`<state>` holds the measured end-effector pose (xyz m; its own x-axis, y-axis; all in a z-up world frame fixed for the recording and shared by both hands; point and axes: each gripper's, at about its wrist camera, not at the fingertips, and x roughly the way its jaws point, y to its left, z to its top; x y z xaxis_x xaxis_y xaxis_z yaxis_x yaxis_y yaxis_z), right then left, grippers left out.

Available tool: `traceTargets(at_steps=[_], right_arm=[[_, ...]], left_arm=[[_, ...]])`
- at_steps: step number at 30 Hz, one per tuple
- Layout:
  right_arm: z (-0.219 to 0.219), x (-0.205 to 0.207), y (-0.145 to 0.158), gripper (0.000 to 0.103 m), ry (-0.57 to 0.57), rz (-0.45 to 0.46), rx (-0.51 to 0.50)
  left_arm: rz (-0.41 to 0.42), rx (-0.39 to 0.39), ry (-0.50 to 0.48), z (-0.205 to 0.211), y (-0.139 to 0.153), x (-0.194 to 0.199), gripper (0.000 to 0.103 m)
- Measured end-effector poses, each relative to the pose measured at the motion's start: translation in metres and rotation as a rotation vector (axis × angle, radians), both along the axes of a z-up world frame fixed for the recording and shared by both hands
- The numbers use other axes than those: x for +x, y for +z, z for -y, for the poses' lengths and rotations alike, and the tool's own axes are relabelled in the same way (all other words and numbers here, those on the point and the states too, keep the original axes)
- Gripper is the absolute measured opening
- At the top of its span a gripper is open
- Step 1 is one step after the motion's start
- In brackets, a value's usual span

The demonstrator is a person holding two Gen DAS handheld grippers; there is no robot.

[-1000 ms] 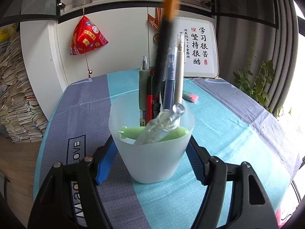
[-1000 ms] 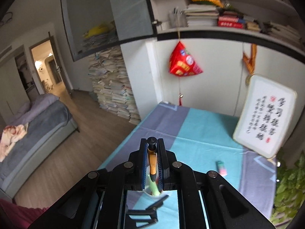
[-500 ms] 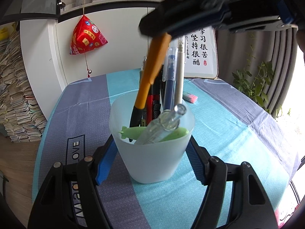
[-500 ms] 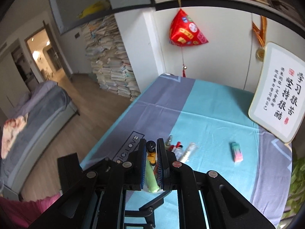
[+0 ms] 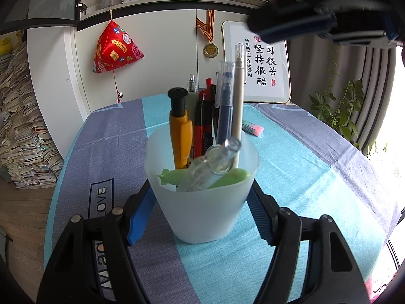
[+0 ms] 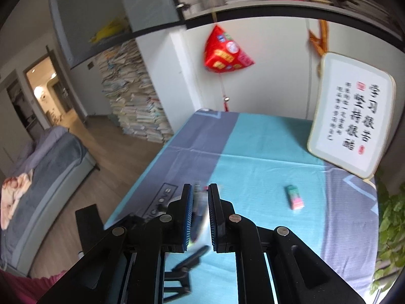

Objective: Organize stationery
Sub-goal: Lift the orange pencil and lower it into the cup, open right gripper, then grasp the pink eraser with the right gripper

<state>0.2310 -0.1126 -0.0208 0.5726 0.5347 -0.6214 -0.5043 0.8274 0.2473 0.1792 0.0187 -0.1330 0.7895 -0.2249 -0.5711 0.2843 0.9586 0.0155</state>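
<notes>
A frosted white cup (image 5: 202,202) stands on the blue and grey tablecloth, and my left gripper (image 5: 201,187) is shut on it, one blue pad on each side. In the cup stand an orange pen with a black cap (image 5: 180,136), red, blue and cream pens, a clear pen and a green one lying across. My right gripper (image 6: 200,190) hovers above the cup, its pads only a narrow gap apart with nothing between them. In the left wrist view the right gripper (image 5: 316,25) is at the top right, clear of the pens.
A pink and green eraser (image 5: 252,128) (image 6: 295,197) lies on the cloth beyond the cup. A framed calligraphy board (image 6: 354,124) leans on the wall at the table's back. A potted plant (image 5: 336,111) stands at the right edge; stacked books are on the floor to the left.
The right gripper lowered the orange pen into the cup and let go of it. It has since moved off to the upper right. The left gripper and the cup stayed still.
</notes>
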Motion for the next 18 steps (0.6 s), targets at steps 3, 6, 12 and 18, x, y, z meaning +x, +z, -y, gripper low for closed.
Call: traceTargets(at_steps=[3, 6, 12, 18], right_arm=[[0.025, 0.008, -0.006, 0.011, -0.078, -0.004, -0.021], [0.051, 0.023, -0.029, 0.039, -0.171, -0.012, -0.113], [0.086, 0.056, -0.09, 0.061, -0.258, -0.093, -0.186], [0.064, 0.079, -0.119, 0.061, -0.171, -0.068, -0.263]], left_arm=[[0.0, -0.001, 0.0, 0.0, 0.0, 0.0, 0.069], [0.0, 0.0, 0.0, 0.0, 0.0, 0.0, 0.069], [0.0, 0.001, 0.0, 0.0, 0.0, 0.0, 0.069], [0.0, 0.0, 0.0, 0.0, 0.0, 0.0, 0.069]])
